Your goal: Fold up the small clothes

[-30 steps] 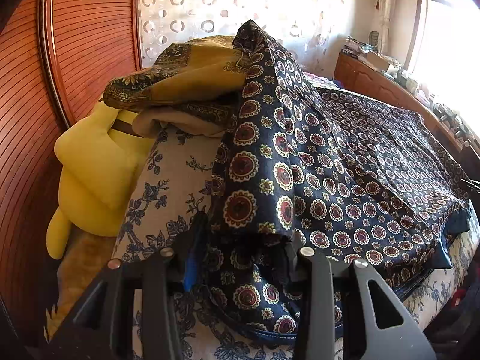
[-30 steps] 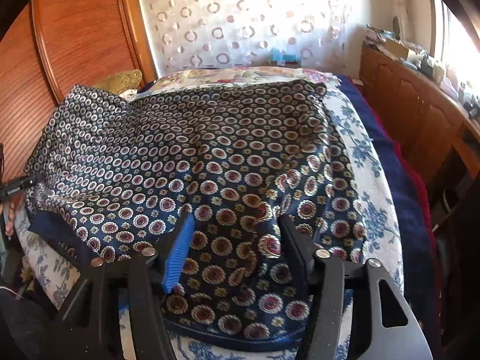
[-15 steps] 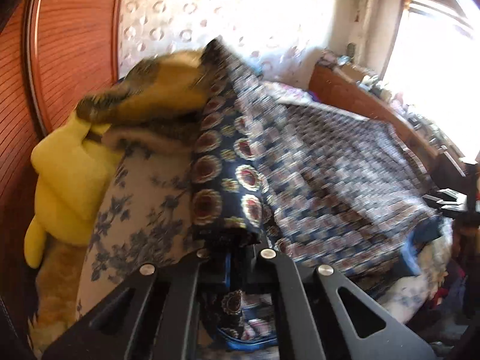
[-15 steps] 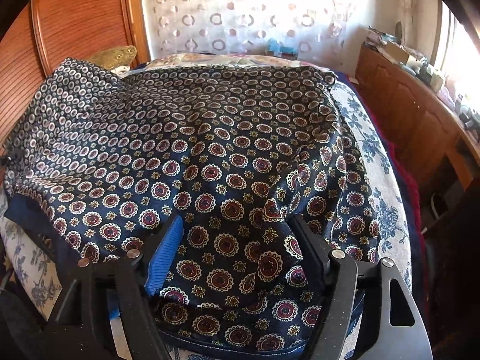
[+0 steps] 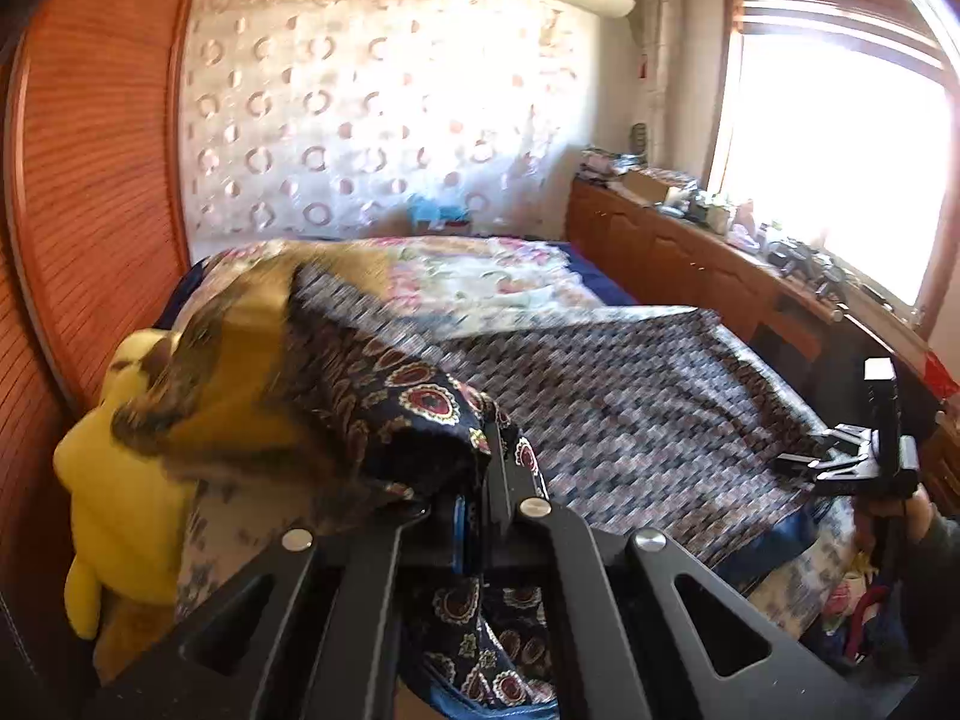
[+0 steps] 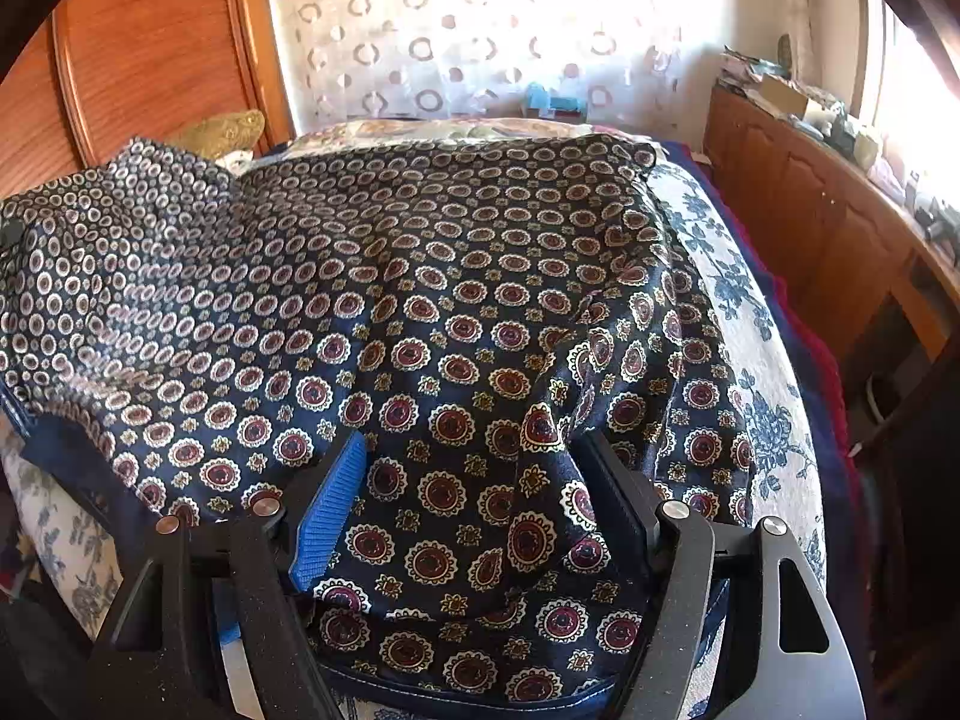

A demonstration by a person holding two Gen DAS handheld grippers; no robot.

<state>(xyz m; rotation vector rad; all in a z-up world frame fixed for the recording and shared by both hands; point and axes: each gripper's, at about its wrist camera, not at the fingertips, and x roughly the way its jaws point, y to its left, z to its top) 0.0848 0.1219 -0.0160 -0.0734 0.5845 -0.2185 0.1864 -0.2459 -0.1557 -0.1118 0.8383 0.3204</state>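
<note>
Left gripper (image 5: 474,510) is pressed tight on a corner of the navy silky cloth with red-and-cream medallions (image 6: 420,324), a bunched fold riding up over its fingers. The right gripper (image 6: 474,516) sits spread wide over the near hem, blue-padded finger (image 6: 330,516) on one side, cloth lying between the jaws but not pinched. So this reads as the pick-up for a first fold: one corner taken, the other waiting.

Next call, I'd say: close the right jaws on that hem, then carry both corners together toward the far edge so the cloth doubles over evenly. The fabric looks slippery, so a shallow bite could slide off.

The cloth lies spread across a bed with a white quilt printed in blue flowers (image 6: 738,300), most of it flat, its left part draped over a mustard-yellow patterned garment (image 5: 252,396); the left view is blurred there, so I can't tell how much is caught under it. A yellow plush toy (image 5: 114,498) sits beside. Reddish wooden wardrobe (image 5: 90,180) to the left, circle-print sheer curtain (image 6: 456,30) behind, a cluttered wooden cabinet (image 6: 810,204) under a bright window.
</note>
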